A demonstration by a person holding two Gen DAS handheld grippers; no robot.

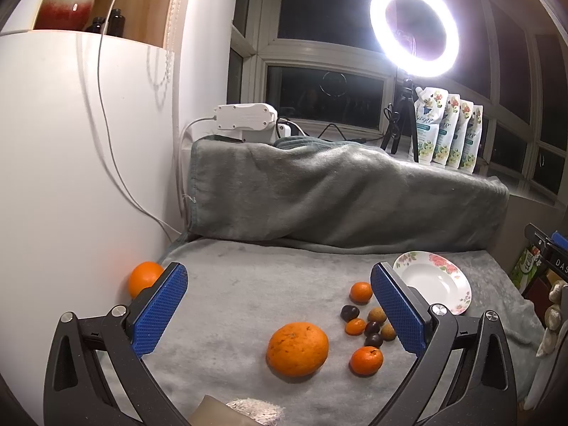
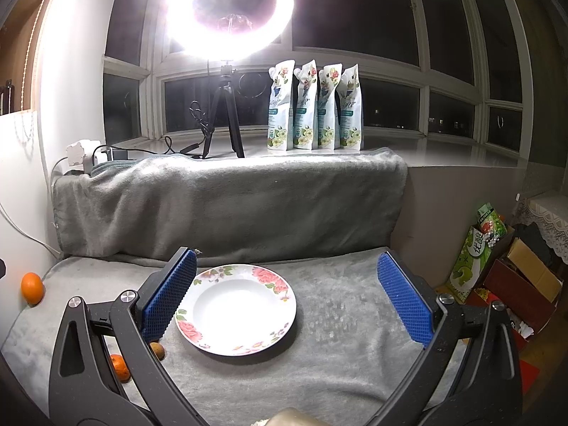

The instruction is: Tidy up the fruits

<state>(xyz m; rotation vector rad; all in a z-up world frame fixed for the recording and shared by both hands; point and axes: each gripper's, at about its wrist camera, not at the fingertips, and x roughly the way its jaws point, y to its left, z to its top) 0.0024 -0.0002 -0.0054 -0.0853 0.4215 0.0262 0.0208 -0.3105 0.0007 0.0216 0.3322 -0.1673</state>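
Orange fruit is all still loose on the grey blanket (image 1: pixel 248 284), none on the flowered plate (image 2: pixel 236 310) yet. Left tool (image 1: pixel 278 314) is spread wide and empty, with the big orange (image 1: pixel 297 349) right in front between its fingers, so it's nearer. Right tool (image 2: pixel 287 296), also wide and empty, faces the plate.

Bare grey blanket (image 2: pixel 340 323) right of floral plate (image 2: pixel 237 309); small fruit cluster (image 1: pixel 369 326) crowds its left; large orange (image 1: pixel 297 349) stands apart.
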